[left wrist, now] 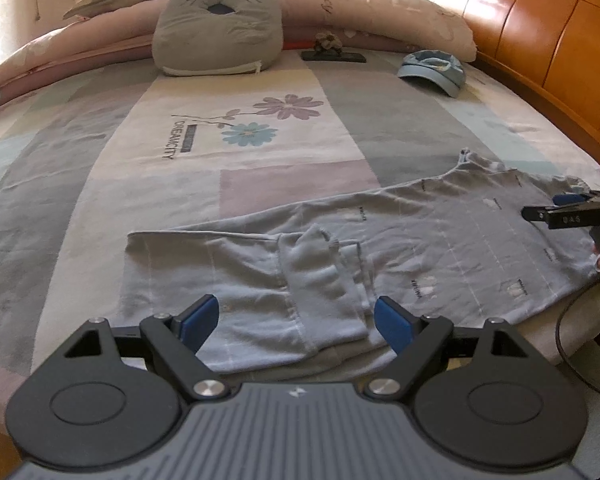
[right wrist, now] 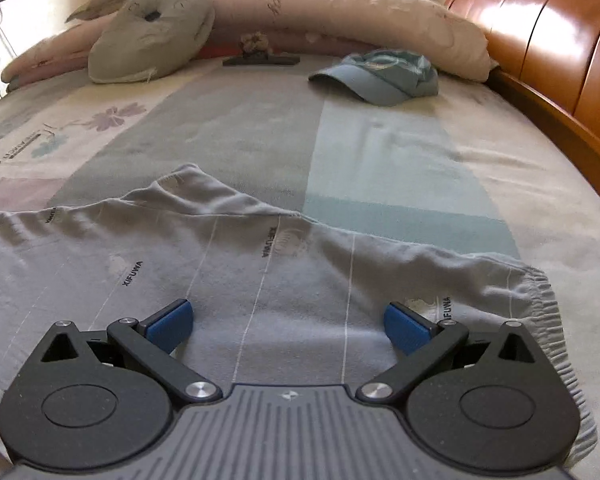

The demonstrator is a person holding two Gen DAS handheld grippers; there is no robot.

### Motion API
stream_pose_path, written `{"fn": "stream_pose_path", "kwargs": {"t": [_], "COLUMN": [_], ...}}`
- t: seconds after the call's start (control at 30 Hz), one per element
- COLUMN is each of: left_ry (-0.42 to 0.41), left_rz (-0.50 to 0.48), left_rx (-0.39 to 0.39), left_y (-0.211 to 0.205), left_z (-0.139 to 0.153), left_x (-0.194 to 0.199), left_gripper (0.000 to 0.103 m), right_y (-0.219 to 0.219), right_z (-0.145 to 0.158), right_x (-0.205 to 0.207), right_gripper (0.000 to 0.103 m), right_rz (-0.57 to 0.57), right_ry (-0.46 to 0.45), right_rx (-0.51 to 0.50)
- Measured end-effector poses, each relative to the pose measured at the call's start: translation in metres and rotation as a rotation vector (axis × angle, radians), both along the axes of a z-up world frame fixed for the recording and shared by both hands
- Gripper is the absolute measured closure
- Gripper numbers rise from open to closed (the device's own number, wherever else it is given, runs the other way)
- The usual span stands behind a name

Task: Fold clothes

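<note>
Both hand-held grippers, left (left wrist: 296,320) and right (right wrist: 288,326), angled down over trousers (left wrist: 380,240), jaws released.

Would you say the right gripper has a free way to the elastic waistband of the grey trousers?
Probably yes: the right gripper hangs open over the grey trousers, and the waistband lies beside it with nothing between.

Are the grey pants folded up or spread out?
Partly folded. The grey pants lie flat and long across the bed, one leg end doubled back on top.
</note>
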State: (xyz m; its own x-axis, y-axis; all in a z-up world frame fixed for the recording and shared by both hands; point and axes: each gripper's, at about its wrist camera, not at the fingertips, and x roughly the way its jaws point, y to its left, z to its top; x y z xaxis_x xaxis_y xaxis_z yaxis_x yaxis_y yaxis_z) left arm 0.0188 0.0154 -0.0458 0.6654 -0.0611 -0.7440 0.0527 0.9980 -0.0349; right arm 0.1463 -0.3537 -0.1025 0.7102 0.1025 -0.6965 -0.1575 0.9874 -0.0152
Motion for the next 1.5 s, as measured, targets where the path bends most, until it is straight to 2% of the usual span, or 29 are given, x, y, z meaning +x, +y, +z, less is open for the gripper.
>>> {"fn": "stream_pose_path", "kwargs": {"t": [0.3, 0.5, 0.8, 1.07, 1.23, 1.4, 1.5], "left_ry": [-0.008, -0.005, 0.001, 0.003, 0.001, 0.008, 0.013], "left_rz": [-0.027, -0.038, -0.051, -0.048, -0.058, -0.060, -0.053], "left_rx": [-0.009, -0.020, -0.041, -0.047, -0.047, -0.048, -0.050], "left_y": [-0.008, -0.014, -0.017, -0.016, -0.019, -0.019, -0.018], "left_z": [0.002, 0.001, -0.001, 0.001, 0.001, -0.001, -0.002], "left_x": [0.000, 0.000, -0.003, -0.005, -0.005, -0.007, -0.006], "left_gripper": [0.018, 0.018, 0.018, 0.018, 0.018, 0.018, 0.018], "right_y": [-0.003, 0.003, 0.007, 0.005, 0.011, 0.015, 0.013], "right_z": [0.009, 0.025, 0.009, 0.012, 0.022, 0.012, 0.009], "right_x": [-0.016, -0.047, -0.065, -0.073, -0.082, -0.095, -0.112], "right_gripper": [0.000, 0.000, 0.000, 0.000, 0.000, 0.000, 0.000], "right_rz": [-0.013, 0.016, 0.006, -0.017, 0.011, 0.003, 0.010], "right_ry": [0.022, 0.002, 0.061, 0.057, 0.030, 0.061, 0.037], "right_rx": [-0.018, 0.025, 0.025, 0.025, 0.069, 0.100, 0.083]}}
